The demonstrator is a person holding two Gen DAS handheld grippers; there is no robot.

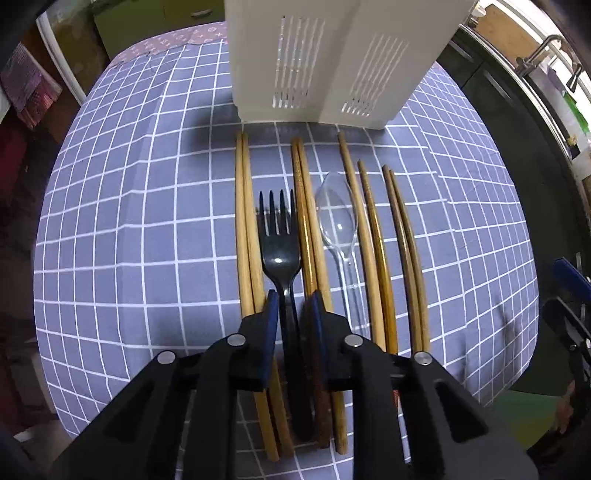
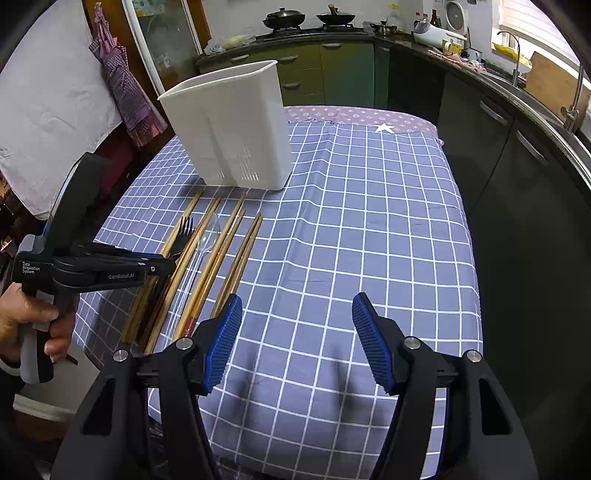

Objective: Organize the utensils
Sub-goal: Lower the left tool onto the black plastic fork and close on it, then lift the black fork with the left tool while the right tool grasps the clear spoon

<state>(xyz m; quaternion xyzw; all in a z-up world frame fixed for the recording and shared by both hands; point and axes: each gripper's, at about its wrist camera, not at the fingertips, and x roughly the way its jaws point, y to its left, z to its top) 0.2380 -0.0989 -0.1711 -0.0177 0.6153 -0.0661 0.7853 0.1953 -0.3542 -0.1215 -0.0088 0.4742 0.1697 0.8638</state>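
A black plastic fork (image 1: pixel 279 240) lies on the checked tablecloth (image 1: pixel 129 240) among several wooden chopsticks (image 1: pixel 245 229) and a clear plastic spoon (image 1: pixel 338 221). My left gripper (image 1: pixel 293 301) straddles the fork's handle, with its blue pads (image 1: pixel 272 306) close on either side and small gaps showing. A white slotted utensil holder (image 1: pixel 325 55) stands upright just beyond the utensils. In the right wrist view the left gripper (image 2: pixel 162 267) sits low over the fork (image 2: pixel 184 230) and chopsticks (image 2: pixel 221 266), with the holder (image 2: pixel 236 129) behind. My right gripper (image 2: pixel 295 339) is open and empty over bare cloth.
The table's right edge (image 2: pixel 476 295) drops off beside dark kitchen cabinets (image 2: pixel 517 184). A stove with pans (image 2: pixel 310 18) stands at the back. A purple cloth (image 2: pixel 122 81) hangs at the left. A hand (image 2: pixel 33 321) holds the left gripper's handle.
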